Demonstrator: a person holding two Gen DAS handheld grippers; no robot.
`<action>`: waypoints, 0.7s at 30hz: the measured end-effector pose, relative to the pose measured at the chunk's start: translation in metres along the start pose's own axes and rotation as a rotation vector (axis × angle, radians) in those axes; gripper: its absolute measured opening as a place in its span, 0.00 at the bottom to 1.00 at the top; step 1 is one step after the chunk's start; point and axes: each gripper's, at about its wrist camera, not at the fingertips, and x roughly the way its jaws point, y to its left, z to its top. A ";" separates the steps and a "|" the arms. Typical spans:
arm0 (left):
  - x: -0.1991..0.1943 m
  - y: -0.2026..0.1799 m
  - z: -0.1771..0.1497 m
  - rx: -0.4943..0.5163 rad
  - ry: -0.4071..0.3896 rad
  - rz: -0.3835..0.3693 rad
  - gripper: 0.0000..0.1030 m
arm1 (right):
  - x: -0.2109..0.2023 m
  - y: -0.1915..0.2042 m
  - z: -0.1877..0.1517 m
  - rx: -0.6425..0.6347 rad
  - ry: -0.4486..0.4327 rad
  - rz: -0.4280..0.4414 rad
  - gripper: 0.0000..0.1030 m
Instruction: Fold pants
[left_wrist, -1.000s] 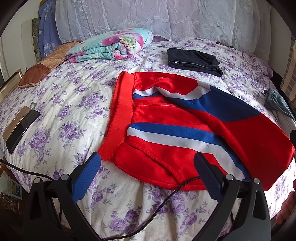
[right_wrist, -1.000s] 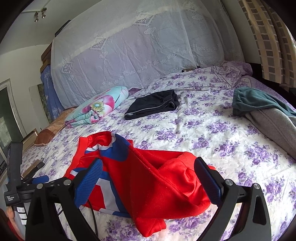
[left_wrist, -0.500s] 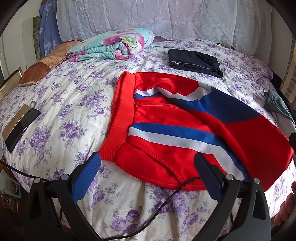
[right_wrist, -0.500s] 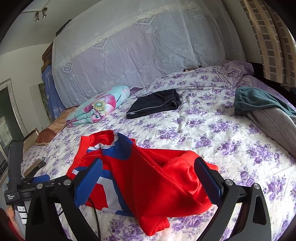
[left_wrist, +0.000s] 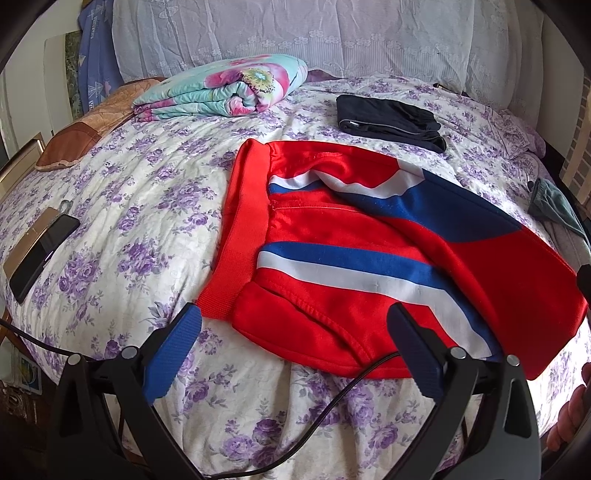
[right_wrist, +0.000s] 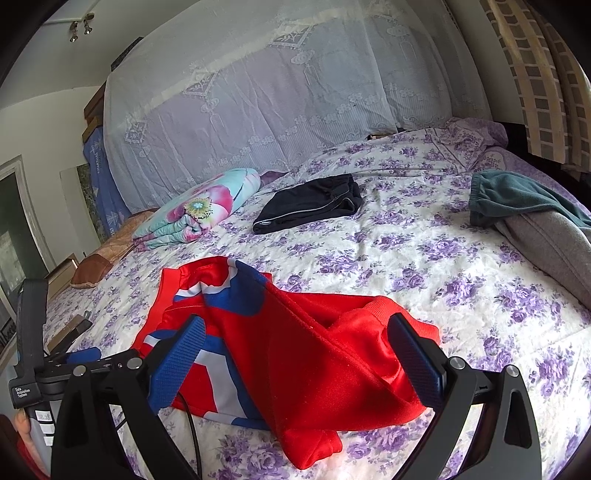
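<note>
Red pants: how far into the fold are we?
Done: the red pants lie on the bed, legs doubled over into a compact, lumpy bundle; black pants already sit folded behind. In hand: nothing; left gripper and right gripper both hang open over the fabric. Left: flatten and finish folding; teal and grey garments look unfolded.

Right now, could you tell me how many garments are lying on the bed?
4: red pants nearest; folded black garment behind; teal garment overlapping a grey one at right. Others may be hidden.
</note>
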 end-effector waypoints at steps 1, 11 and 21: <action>0.000 0.000 0.000 0.001 -0.001 0.000 0.95 | 0.000 0.000 0.000 0.002 -0.002 0.000 0.97; 0.001 -0.001 0.000 -0.002 0.006 -0.014 0.95 | -0.001 0.002 0.001 -0.022 0.004 -0.001 0.97; 0.001 -0.002 0.000 0.005 0.006 -0.015 0.95 | -0.001 -0.003 -0.002 -0.001 0.009 -0.008 0.97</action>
